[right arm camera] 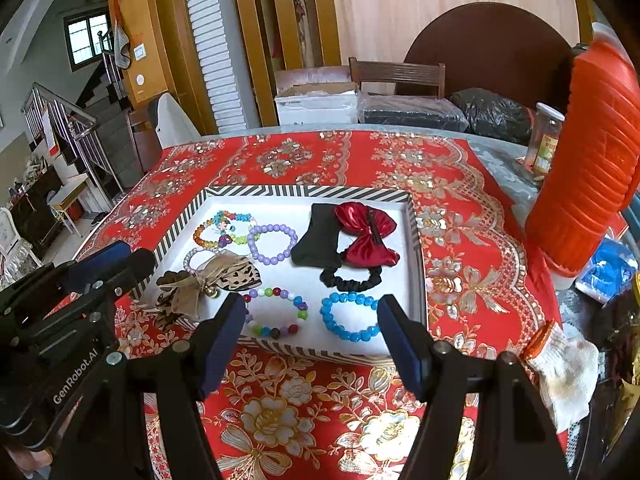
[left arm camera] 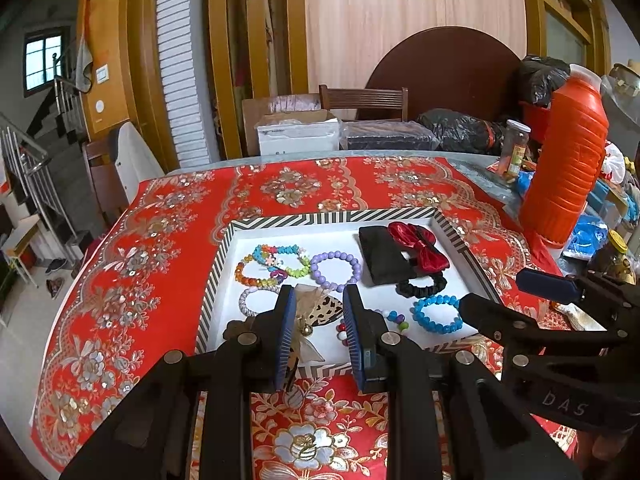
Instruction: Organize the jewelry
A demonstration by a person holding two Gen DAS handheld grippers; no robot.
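Observation:
A striped-rim white tray (left arm camera: 336, 216) (right arm camera: 304, 191) on the red cloth holds bead bracelets, a purple bracelet (left arm camera: 335, 271) (right arm camera: 273, 244), a blue bracelet (left arm camera: 437, 313) (right arm camera: 350, 317), a multicolour bracelet (right arm camera: 276, 316), a red bow (left arm camera: 420, 246) (right arm camera: 368, 238), a black scrunchie (left arm camera: 422, 285) (right arm camera: 352, 280) and a black pouch (left arm camera: 380, 254). A leopard-print bow clip (left arm camera: 316, 312) (right arm camera: 216, 280) lies over the tray's near-left rim. My left gripper (left arm camera: 320, 312) is open, its fingers either side of that bow. My right gripper (right arm camera: 312, 316) is open wide and empty, above the tray's near edge.
A tall orange flask (left arm camera: 568, 160) (right arm camera: 588, 160) stands to the right of the tray, with a glass jar (left arm camera: 516, 148) behind it. Bags, blue items and a white glove (right arm camera: 564, 372) crowd the right side. Boxes and a chair stand beyond the table's far edge.

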